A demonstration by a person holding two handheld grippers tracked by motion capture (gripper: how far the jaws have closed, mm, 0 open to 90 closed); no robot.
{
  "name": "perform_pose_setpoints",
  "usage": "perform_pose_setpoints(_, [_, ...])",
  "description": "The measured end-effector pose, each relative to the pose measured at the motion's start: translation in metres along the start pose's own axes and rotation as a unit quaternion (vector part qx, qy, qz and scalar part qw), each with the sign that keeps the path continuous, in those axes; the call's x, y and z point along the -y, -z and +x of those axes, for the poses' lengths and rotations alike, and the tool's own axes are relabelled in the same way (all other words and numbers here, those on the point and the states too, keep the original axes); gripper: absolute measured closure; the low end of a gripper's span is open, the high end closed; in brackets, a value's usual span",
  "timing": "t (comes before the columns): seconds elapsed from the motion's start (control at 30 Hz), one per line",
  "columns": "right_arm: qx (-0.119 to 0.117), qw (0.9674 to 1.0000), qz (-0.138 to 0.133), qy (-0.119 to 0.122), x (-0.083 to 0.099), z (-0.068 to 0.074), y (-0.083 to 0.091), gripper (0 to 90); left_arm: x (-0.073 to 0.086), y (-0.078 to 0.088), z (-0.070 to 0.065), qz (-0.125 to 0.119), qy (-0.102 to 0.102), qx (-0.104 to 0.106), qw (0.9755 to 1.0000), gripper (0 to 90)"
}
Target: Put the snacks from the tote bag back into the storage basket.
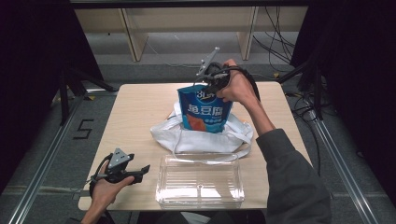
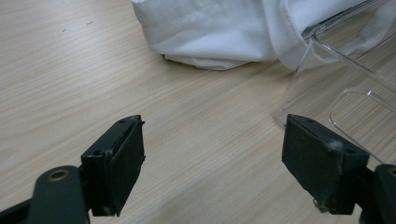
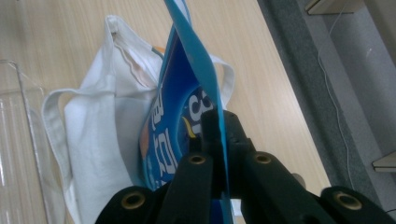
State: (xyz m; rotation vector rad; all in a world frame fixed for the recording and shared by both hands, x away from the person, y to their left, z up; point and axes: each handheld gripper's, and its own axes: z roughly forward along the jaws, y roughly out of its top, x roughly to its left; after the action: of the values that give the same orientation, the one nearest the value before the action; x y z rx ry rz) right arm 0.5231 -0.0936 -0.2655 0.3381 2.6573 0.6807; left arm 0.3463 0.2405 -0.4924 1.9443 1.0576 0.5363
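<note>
Right claw [image 3: 223, 140] pinches the blue snack bag's [image 1: 204, 112] top edge, upright above the white tote [image 1: 201, 137], clear tray [image 1: 201, 183] nearer the spread, idle left claw [image 2: 212, 154].

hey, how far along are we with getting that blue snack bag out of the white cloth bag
Done: the right claw is shut on the blue snack bag's top edge. In hand: it holds the bag upright, bottom still at the white cloth bag. Left: probably moving it to the clear box. The left claw waits open.

A blue snack bag [image 1: 204, 111] with white lettering and an orange patch stands in a plain white cloth bag [image 1: 201, 137] beside a clear plastic box [image 1: 201, 182].
</note>
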Motion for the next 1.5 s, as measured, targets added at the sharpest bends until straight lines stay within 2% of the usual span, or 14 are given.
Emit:
perform_pose_setpoints(0.2, [0.022,0.9994,-0.024,0.009,-0.012,0.002,0.036,90.0,0.000,0.000,0.001,0.003,-0.005,-0.005,1.0000,20.9])
perform_pose_setpoints(0.23, [0.022,0.9994,-0.024,0.009,-0.012,0.002,0.036,90.0,0.000,0.000,0.001,0.004,0.006,-0.003,1.0000,20.9])
perform_pose_setpoints(0.27, [0.027,0.9991,-0.030,0.013,-0.015,0.002,0.045,90.0,0.000,0.000,0.002,0.005,-0.003,-0.008,0.9999,21.0])
perform_pose_setpoints(0.37, [0.031,0.9987,-0.035,0.021,-0.018,0.003,0.055,90.0,0.000,0.000,0.002,0.003,-0.004,-0.007,1.0000,20.9])
perform_pose_setpoints(0.53, [0.044,0.9974,-0.045,0.035,-0.019,0.008,0.082,90.0,0.001,-0.001,0.002,0.002,0.005,-0.010,0.9999,20.9])
perform_pose_setpoints(0.6, [0.036,0.9976,-0.050,0.032,-0.018,0.012,0.088,90.0,0.000,0.000,0.002,0.001,0.004,-0.010,0.9999,21.0])
perform_pose_setpoints(0.67, [0.035,0.9978,-0.048,0.028,-0.015,0.015,0.091,90.0,0.000,0.000,0.003,0.008,-0.002,-0.009,0.9999,20.9])
perform_pose_setpoints(0.7, [0.035,0.9978,-0.048,0.028,-0.015,0.015,0.091,90.0,0.001,-0.001,0.002,0.001,0.006,-0.010,0.9999,20.9])
perform_pose_setpoints(0.83, [0.029,0.9983,-0.046,0.021,-0.010,0.023,0.099,90.0,0.000,-0.001,0.003,0.005,0.005,-0.009,0.9999,20.9])
perform_pose_setpoints(0.97, [0.013,0.9984,-0.045,0.030,-0.008,0.034,0.107,90.0,0.000,-0.001,0.003,0.001,0.008,-0.008,0.9999,20.9])
perform_pose_setpoints(1.0, [0.012,0.9978,-0.049,0.043,-0.008,0.037,0.110,90.0,0.000,0.000,0.004,0.011,0.001,-0.008,0.9999,20.9])
perform_pose_setpoints(1.1, [0.004,0.9981,-0.051,0.034,-0.006,0.043,0.112,90.0,0.001,-0.001,0.003,0.002,0.006,-0.010,0.9999,20.9])
perform_pose_setpoints(1.3, [-0.008,0.9972,-0.050,0.056,-0.005,0.059,0.115,90.0,0.001,0.000,0.004,-0.002,0.005,-0.010,0.9999,20.8])
perform_pose_setpoints(1.5, [-0.025,0.9971,-0.050,0.051,-0.006,0.073,0.115,90.0,0.001,-0.001,0.005,-0.003,0.013,-0.010,0.9999,20.8])
